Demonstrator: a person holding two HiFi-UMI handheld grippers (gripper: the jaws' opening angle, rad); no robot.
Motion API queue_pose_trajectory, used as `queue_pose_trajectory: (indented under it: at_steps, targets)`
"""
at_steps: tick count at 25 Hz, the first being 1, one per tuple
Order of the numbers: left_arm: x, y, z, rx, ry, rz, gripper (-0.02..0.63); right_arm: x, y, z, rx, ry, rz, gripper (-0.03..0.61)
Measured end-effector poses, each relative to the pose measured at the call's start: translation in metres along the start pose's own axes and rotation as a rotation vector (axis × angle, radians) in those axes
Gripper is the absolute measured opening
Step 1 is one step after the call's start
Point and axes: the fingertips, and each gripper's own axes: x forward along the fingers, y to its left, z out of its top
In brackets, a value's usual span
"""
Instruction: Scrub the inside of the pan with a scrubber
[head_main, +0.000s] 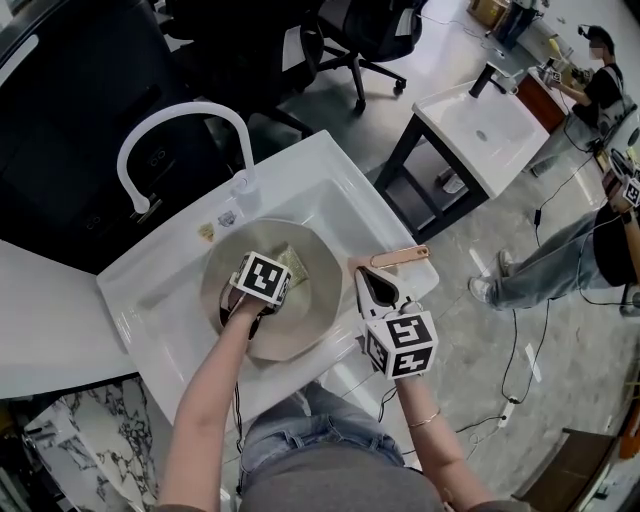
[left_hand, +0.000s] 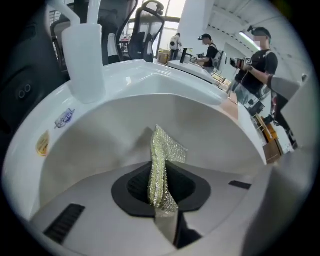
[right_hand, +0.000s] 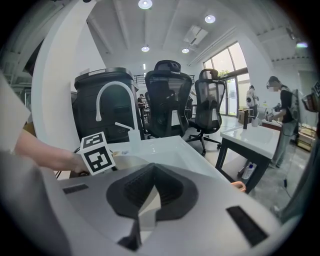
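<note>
A round beige pan (head_main: 305, 320) sits in the white sink (head_main: 150, 300), and its pale wooden handle (head_main: 405, 256) reaches right over the rim. My left gripper (head_main: 279, 273) is inside the pan, shut on a silvery-gold mesh scrubber (head_main: 292, 263). In the left gripper view the scrubber (left_hand: 163, 160) stands folded between the jaws of that gripper (left_hand: 163, 202), against the pan's inner wall (left_hand: 115, 130). My right gripper (head_main: 368, 286) is at the base of the handle and appears shut on it. The handle's orange end (right_hand: 239, 186) shows beside the right gripper (right_hand: 149, 212).
A white arched faucet (head_main: 185, 113) and a clear bottle (head_main: 243, 188) stand at the sink's back. A second sink on a black stand (head_main: 480, 130) is to the right, with office chairs (head_main: 350, 30) behind. People stand at the far right, and cables lie on the floor (head_main: 520, 350).
</note>
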Motion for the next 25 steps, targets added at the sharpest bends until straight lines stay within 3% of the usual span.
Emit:
queue_pose_trajectory:
  at_steps: [11, 19, 22, 25]
  targets:
    - [-0.022, 0.059, -0.014, 0.057, 0.025, 0.258, 0.064, 0.002, 0.014, 0.002, -0.023, -0.004, 0.038, 0.011]
    - [-0.044, 0.078, -0.018, 0.195, 0.05, 0.415, 0.064, -0.007, 0.024, 0.003, -0.035, -0.009, 0.037, 0.011]
    - [-0.061, 0.082, -0.013, 0.252, 0.019, 0.481, 0.064, -0.011, 0.026, 0.004, -0.04, -0.013, 0.031, 0.011]
    - [-0.086, 0.083, -0.008, 0.269, -0.071, 0.526, 0.064, -0.016, 0.03, 0.004, -0.041, -0.02, 0.026, 0.011]
